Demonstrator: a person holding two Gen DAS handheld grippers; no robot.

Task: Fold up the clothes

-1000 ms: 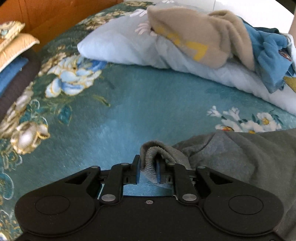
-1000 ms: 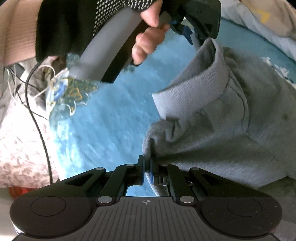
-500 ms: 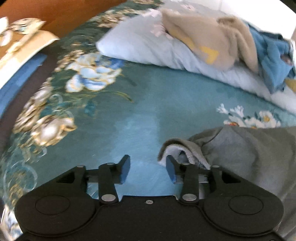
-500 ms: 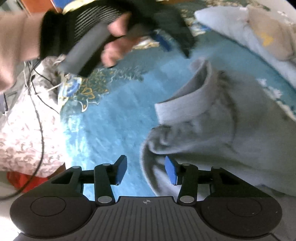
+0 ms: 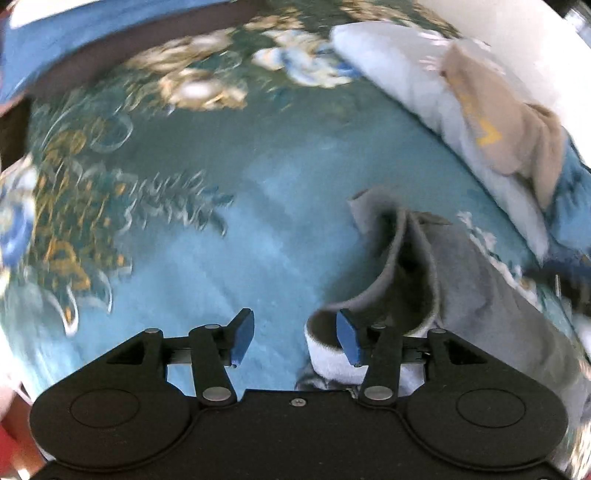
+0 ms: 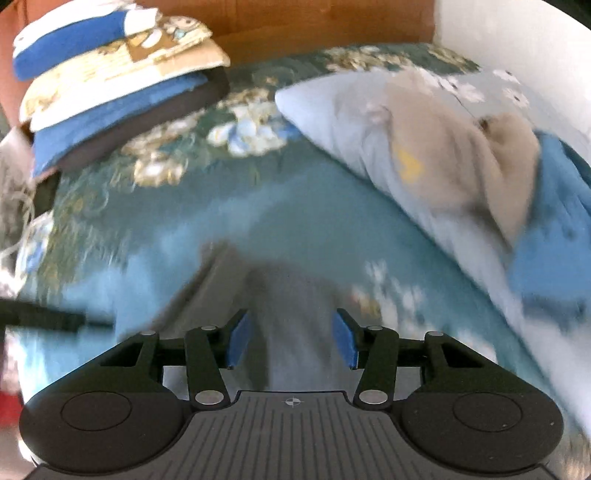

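Observation:
A grey sweatshirt [image 5: 461, 280] lies on the teal flowered bedspread [image 5: 229, 236], its ribbed hem standing open just right of my left gripper [image 5: 295, 341]. The left gripper is open and empty; its right fingertip [image 5: 347, 341] is beside the hem. In the right wrist view the grey sweatshirt [image 6: 291, 310], blurred, lies beyond and below my right gripper [image 6: 291, 341], which is open and holds nothing.
A light blue pillow [image 6: 347, 122] with a beige garment [image 6: 472, 158] and a blue garment [image 6: 554, 236] on it lies at the right. A stack of folded blue and cream bedding [image 6: 110, 85] sits at the back left against a wooden headboard [image 6: 314, 18].
Both grippers were shut on the grey sweatshirt's edge a second ago; both have opened and let it go. Both views have swung and pulled back, and the sweatshirt lies on the bedspread.

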